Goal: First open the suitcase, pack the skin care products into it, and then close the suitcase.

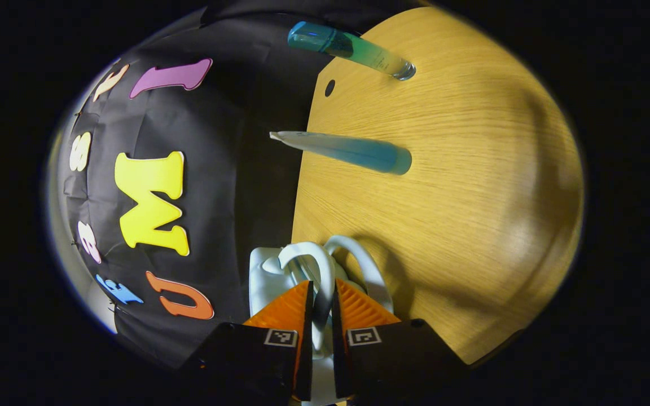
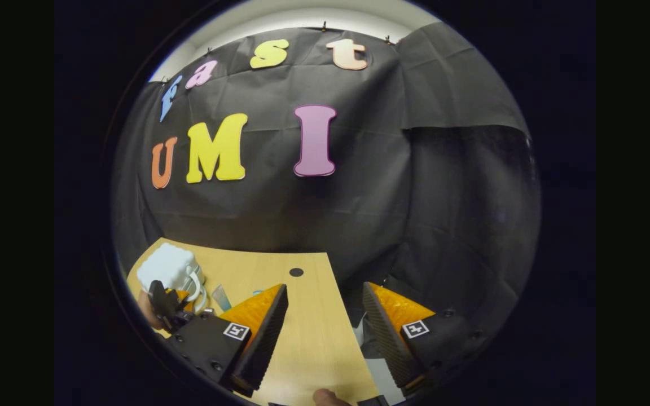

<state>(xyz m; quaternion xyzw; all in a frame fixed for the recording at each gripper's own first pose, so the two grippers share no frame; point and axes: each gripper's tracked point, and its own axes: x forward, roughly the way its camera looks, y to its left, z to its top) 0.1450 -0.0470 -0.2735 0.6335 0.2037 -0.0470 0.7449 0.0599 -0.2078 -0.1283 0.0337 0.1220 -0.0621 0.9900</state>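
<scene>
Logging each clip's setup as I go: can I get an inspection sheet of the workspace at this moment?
Surface: wooden table with a small round hole near its edge.
Job's things: white suitcase, shut; two blue-green tubes on the table, apart from each other.
Clutter: nothing seen.
Grippers: left claw shut on the white suitcase handle; right claw open above the table edge, holding nothing.
Cables: nothing seen.
Surroundings: black cloth wall behind the table.
</scene>
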